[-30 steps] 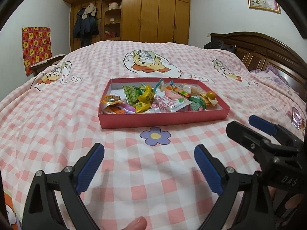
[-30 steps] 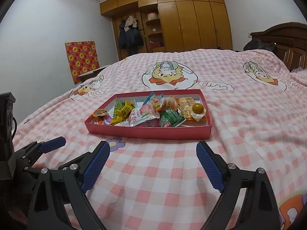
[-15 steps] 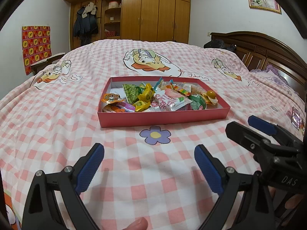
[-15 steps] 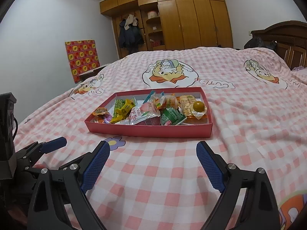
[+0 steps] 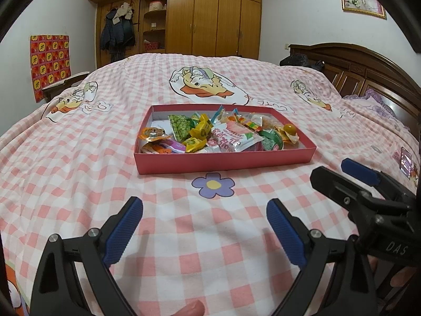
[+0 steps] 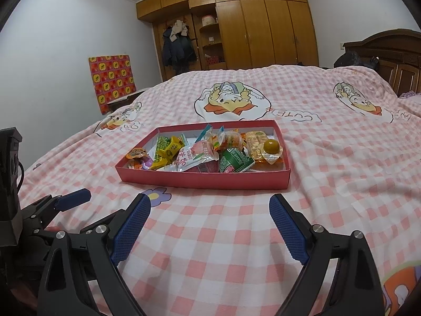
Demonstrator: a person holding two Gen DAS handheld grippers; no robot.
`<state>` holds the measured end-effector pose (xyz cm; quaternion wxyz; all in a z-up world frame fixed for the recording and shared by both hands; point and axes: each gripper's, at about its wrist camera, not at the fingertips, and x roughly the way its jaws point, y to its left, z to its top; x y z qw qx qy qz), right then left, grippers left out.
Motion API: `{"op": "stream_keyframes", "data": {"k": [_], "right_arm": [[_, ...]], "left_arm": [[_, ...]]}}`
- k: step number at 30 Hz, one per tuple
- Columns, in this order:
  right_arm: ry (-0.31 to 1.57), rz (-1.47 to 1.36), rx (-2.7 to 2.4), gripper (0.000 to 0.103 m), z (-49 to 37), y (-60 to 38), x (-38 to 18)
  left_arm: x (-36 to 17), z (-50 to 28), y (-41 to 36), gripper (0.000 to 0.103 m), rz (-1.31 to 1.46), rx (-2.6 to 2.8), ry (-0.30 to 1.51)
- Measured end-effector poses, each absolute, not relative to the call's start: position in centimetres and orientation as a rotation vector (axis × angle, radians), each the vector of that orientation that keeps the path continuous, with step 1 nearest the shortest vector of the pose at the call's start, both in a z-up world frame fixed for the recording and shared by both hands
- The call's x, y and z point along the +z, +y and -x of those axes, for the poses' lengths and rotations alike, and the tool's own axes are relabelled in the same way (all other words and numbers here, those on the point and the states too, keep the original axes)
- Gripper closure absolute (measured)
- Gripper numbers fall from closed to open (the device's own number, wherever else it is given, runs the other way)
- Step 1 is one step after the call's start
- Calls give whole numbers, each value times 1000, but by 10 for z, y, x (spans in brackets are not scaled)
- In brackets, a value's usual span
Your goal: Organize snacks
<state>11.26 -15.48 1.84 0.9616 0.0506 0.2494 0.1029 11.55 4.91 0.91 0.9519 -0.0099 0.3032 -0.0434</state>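
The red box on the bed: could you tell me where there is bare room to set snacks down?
Inside the red box, only its far-left corner is bare; elsewhere the snacks crowd it. The bedspread lies free left, right and in front around the purple flower.

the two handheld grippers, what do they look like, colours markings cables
Both the left gripper and the right gripper have black angular frames with silver screws and two jaws faced with blue ribbed pads. In the left wrist view the right gripper's body bears the white letters DAS. In the right wrist view a black box with a thin black cable sits at the left gripper's side. No sleeves show.
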Motion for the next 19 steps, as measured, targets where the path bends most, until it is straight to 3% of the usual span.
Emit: {"op": "stream_keyframes", "data": {"k": [19], "right_arm": [[505, -101, 194, 9, -110, -153, 20]], "left_arm": [[7, -114, 51, 6, 29, -103, 619]]}}
